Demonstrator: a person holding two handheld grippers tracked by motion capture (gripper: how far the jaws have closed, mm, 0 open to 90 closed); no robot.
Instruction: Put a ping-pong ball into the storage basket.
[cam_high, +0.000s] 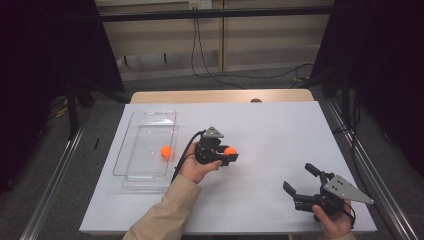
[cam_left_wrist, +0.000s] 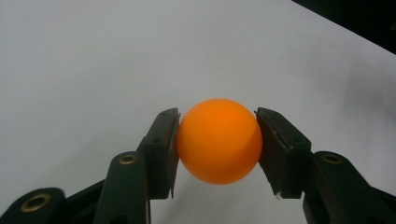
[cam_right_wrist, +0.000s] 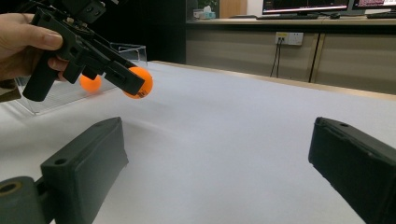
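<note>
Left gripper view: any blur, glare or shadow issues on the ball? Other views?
Left gripper view: orange ball sharp, evenly lit, no blown highlight, soft shadow beneath; the near arms of the left claw go soft. Right gripper view: its own right claw pads are blurred up close, and the monitors at the top glare. High view: dark surroundings, white table sheet bright, the clear tray faint.

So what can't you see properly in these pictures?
- The orange ball in the left gripper: in the left gripper view the black pads cover its sides, and dark marks on it in the right gripper view are too small to read.
- The second ball in the clear tray: the left gripper partly hides it in the right gripper view.
- The right gripper: the high view's bottom edge cuts off the hand holding it.
</note>
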